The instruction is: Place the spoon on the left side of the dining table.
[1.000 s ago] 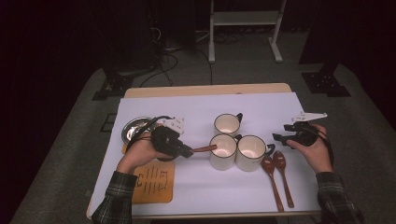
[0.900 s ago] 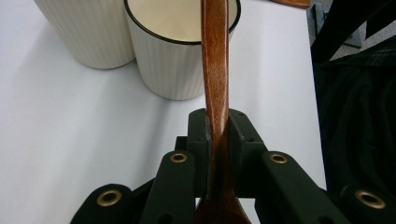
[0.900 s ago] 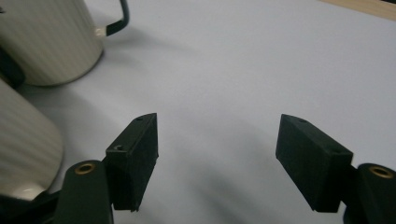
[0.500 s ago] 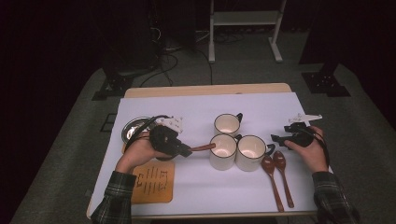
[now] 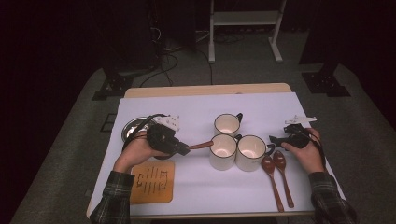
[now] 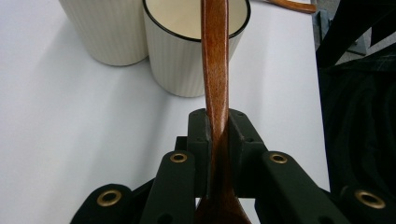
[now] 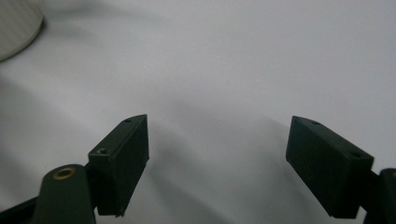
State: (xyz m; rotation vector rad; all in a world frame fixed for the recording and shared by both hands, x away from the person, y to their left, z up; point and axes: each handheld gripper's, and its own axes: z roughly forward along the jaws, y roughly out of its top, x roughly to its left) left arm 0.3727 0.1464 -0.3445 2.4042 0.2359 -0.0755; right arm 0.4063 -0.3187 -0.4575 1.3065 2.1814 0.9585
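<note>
— Tool on the left (image 5: 187,149) first: what is it doing?

— Its jaws are clamped on a wooden spoon (image 5: 201,145). In the left gripper view the spoon (image 6: 215,70) runs straight up between the two pads, pinched on both sides, and its far end reaches over the rim of a cream mug (image 6: 194,46). From the high view the spoon lies nearly level, pointing from the left tool toward the front left mug (image 5: 222,151) and reaching its rim.

— And the right tool?

— The right tool (image 5: 275,139) sits near the table's right edge, just above the bowls of two more wooden spoons (image 5: 276,179). Its jaws have just been opening; in the right gripper view they stand wide apart, with nothing but the white cover between them, and the tool (image 7: 217,154) hangs close over it.

— Take me through the rest, biggest things first.

— The table (image 5: 205,88) is wooden, with a white cover (image 5: 196,191) over nearly all of it. Next come three cream mugs with dark rims: the front left one, the front right one (image 5: 251,153) touching it, and a third (image 5: 227,124) just behind them. A metal bowl (image 5: 132,128) stands at the left, partly behind the left hand (image 5: 135,153). An orange mat (image 5: 152,181) with dark markings lies at the front left, just below that hand.

— The two spare spoons?

— Side by side, bowls away from the person, handles toward the front edge, just right of the front right mug. The right hand (image 5: 306,151) rests beside them.
</note>
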